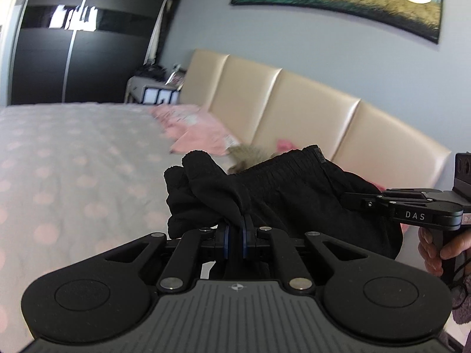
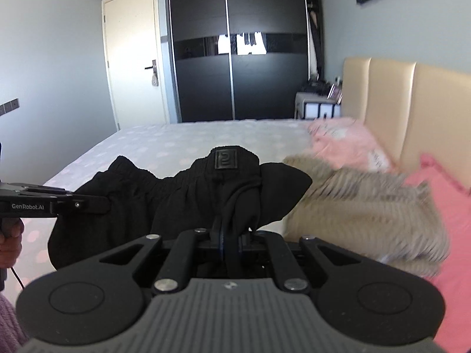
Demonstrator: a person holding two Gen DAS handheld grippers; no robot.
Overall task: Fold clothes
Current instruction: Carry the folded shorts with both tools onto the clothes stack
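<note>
Black, soft, elastic-waisted fabric shorts (image 2: 182, 197) are held aloft above the headboard-side edge of the dotted bed (image 1: 64, 158), pinched at the waistband by the closed left gripper (image 1: 235, 235) and right gripper (image 2: 232, 235), judged light, limp and best held there.

Bed (image 2: 176, 141) with a pale sheet dotted in faint pink, beige padded headboard (image 2: 412, 103) along its right side. On it near the headboard: a pink printed pillow (image 2: 350, 144) farther off, a beige-grey fuzzy garment (image 2: 368, 206) nearer, touching a plain pink cushion (image 2: 450, 206) at far right. All three are motion-blurred.
</note>
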